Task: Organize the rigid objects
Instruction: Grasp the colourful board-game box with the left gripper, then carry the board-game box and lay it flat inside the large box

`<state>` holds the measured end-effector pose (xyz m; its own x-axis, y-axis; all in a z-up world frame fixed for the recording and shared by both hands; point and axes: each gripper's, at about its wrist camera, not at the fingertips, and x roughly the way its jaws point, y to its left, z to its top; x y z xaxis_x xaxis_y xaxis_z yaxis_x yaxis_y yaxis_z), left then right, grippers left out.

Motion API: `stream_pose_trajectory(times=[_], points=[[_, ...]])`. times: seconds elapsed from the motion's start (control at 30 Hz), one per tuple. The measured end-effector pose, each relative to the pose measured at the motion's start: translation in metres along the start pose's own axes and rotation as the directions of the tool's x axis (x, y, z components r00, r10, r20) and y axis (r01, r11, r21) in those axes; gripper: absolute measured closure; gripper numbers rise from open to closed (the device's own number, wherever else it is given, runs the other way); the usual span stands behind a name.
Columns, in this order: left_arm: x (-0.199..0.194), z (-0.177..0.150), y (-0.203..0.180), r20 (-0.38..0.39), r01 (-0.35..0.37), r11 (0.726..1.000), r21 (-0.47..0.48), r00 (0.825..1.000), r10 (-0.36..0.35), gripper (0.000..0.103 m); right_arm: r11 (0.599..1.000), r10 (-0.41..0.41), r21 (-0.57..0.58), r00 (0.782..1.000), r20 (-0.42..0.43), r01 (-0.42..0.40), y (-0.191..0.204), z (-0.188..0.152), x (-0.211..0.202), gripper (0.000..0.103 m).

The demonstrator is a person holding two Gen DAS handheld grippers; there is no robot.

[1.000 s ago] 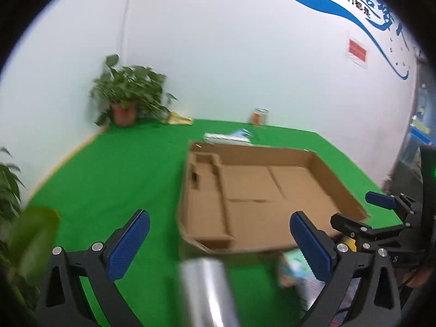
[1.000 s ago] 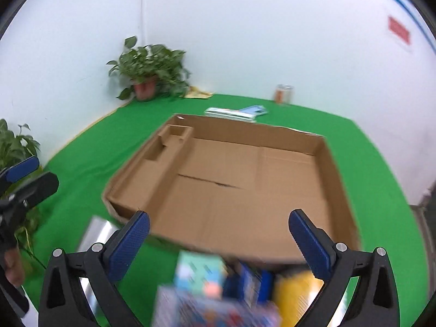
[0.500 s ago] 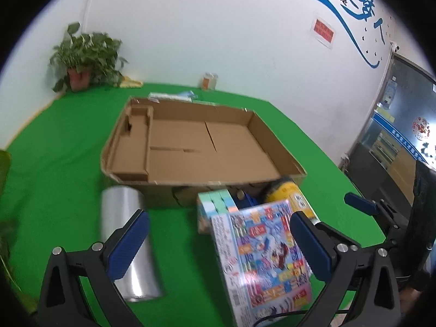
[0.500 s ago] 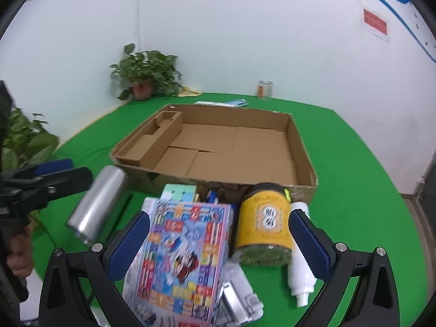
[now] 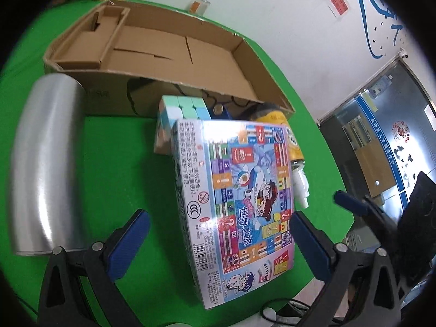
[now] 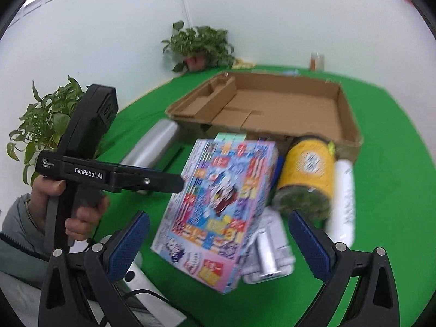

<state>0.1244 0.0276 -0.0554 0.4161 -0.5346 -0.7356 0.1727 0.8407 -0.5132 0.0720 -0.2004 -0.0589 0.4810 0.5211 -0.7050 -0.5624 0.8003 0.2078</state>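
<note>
Green-covered counter [image 5: 114, 147]. Open, shallow brown cardboard tray [image 5: 169, 41] lies at the far side and nothing is in it yet; I take it as the destination, so I judge the sorting not begun.

Flat colourful board-game box [image 5: 239, 199] lies directly ahead of my left gripper [image 5: 218, 234], propped on the heap rather than flat. Its long axis runs away from me toward the tray, near end between the jaws' line. Both left jaws stand wide apart and hold nothing. From the right wrist view the same box sits ahead of my right gripper [image 6: 218, 234], jaws equally wide and holding nothing. The view is blurred, so I cannot tell how close.

Judgement: left is the nearer hand; jaws would close across the box's short width.

Smooth silver metal cylinder [image 5: 46, 163] lies left of the box, well apart, parallel to it. Yellow-labelled round jar [image 6: 308, 174] lies on its side just right of the box, a white plastic bottle [image 6: 343, 199] beside it. Pastel-tiled puzzle cube [image 5: 179, 114] sits behind the box, against the tray wall.
</note>
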Motion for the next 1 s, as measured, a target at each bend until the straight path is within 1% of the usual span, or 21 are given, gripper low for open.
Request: stream_pose_trajectory(times=[0.1,0.2,0.37,0.43,0.47,0.5,0.57,0.6,0.67,0.73,0.8,0.87,1.0], points=[[0.011,-0.004,0.000,-0.046,-0.007,1.000,-0.008,0.999,0.006,0.002,0.998,0.026,0.056,0.997,-0.071,-0.022,-0.002,-0.007,0.028,0.004],[0.020,-0.006,0.000,-0.082,-0.014,1.000,-0.019,0.997,0.013,0.004,0.998,0.032,0.066,0.992,-0.119,-0.024,-0.002,-0.010,0.051,0.007],[0.039,-0.009,0.000,-0.151,-0.002,0.999,-0.039,0.989,-0.004,0.014,0.997,0.017,0.074,0.988,-0.152,-0.005,-0.004,-0.009,0.070,0.010],[0.043,-0.011,0.003,-0.161,0.031,0.997,-0.071,0.986,-0.042,0.017,0.997,0.009,0.083,0.986,-0.168,0.005,-0.006,-0.010,0.076,0.012],[0.044,-0.012,0.003,-0.161,0.046,0.996,-0.079,0.985,-0.058,0.021,0.996,0.005,0.091,0.984,-0.178,0.011,-0.008,-0.011,0.079,0.013],[0.044,-0.012,0.003,-0.160,0.057,0.995,-0.082,0.985,-0.069,0.022,0.995,0.000,0.097,0.982,-0.189,0.019,-0.008,-0.013,0.082,0.014],[0.043,-0.013,0.003,-0.154,0.054,0.995,-0.081,0.986,-0.066,0.023,0.993,-0.006,0.112,0.977,-0.213,0.031,-0.010,-0.015,0.089,0.018],[0.042,-0.013,0.003,-0.151,0.053,0.995,-0.085,0.986,-0.065,0.023,0.992,-0.005,0.120,0.975,-0.222,0.033,-0.010,-0.015,0.092,0.017],[0.039,-0.014,0.003,-0.141,0.048,0.995,-0.087,0.988,-0.060,0.024,0.993,-0.017,0.114,0.976,-0.217,0.042,-0.007,-0.016,0.094,0.017],[0.033,-0.011,0.004,-0.130,0.039,0.996,-0.078,0.990,-0.049,0.027,0.992,-0.010,0.117,0.976,-0.218,0.036,-0.007,-0.015,0.095,0.018],[0.025,-0.010,0.002,-0.110,0.024,0.998,-0.061,0.993,-0.031,0.032,0.991,-0.003,0.129,0.977,-0.215,0.032,-0.007,-0.013,0.097,0.018],[0.018,-0.008,0.000,-0.092,0.014,0.999,-0.041,0.996,-0.018,0.033,0.991,-0.008,0.128,0.978,-0.209,0.035,-0.005,-0.015,0.097,0.019],[0.002,-0.007,-0.008,-0.042,0.003,1.000,-0.013,0.999,-0.003,0.033,0.991,-0.020,0.126,0.987,-0.158,0.040,-0.002,-0.005,0.084,0.020]])
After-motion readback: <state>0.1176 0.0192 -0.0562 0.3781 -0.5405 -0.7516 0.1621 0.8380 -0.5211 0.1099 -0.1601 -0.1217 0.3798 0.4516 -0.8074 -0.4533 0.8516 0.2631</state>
